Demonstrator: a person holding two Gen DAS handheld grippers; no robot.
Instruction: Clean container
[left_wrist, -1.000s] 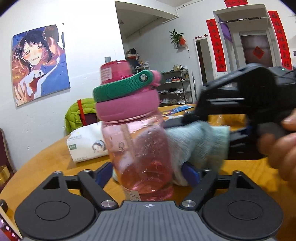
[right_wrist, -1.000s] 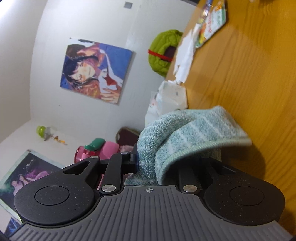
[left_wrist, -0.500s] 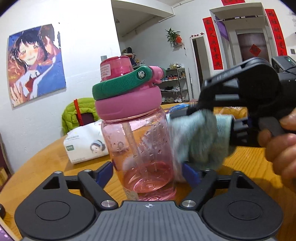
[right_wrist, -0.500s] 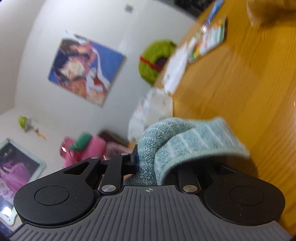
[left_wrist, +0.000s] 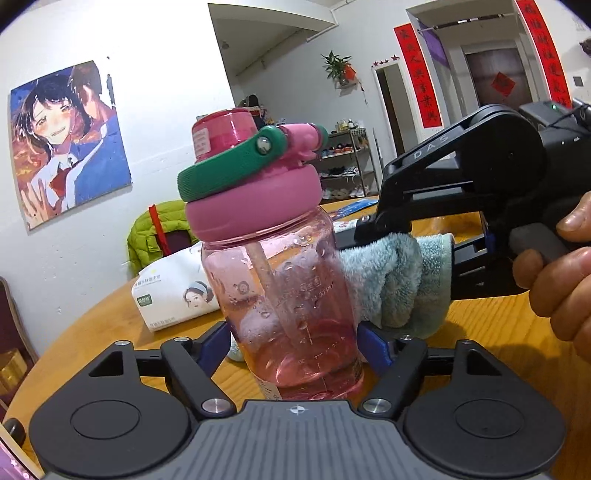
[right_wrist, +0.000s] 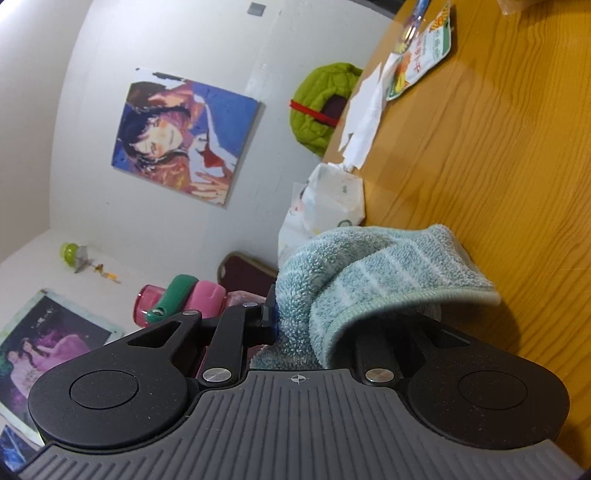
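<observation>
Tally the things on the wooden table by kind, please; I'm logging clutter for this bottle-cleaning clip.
Pink water bottle, held in the left gripper: 1
Blue-green towel, held in the right gripper: 1
Tissue pack: 1
Snack packet: 1
Torn white paper: 1
Total: 5

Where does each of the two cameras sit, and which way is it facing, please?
Left wrist: on the left claw, level across the table; its fingers flank the pink bottle; the person's right hand shows.
Right wrist: on the right claw, rolled sideways, shut on the blue towel; no hand shows.
Shared: bottle, towel, tissue pack, wall poster.
</observation>
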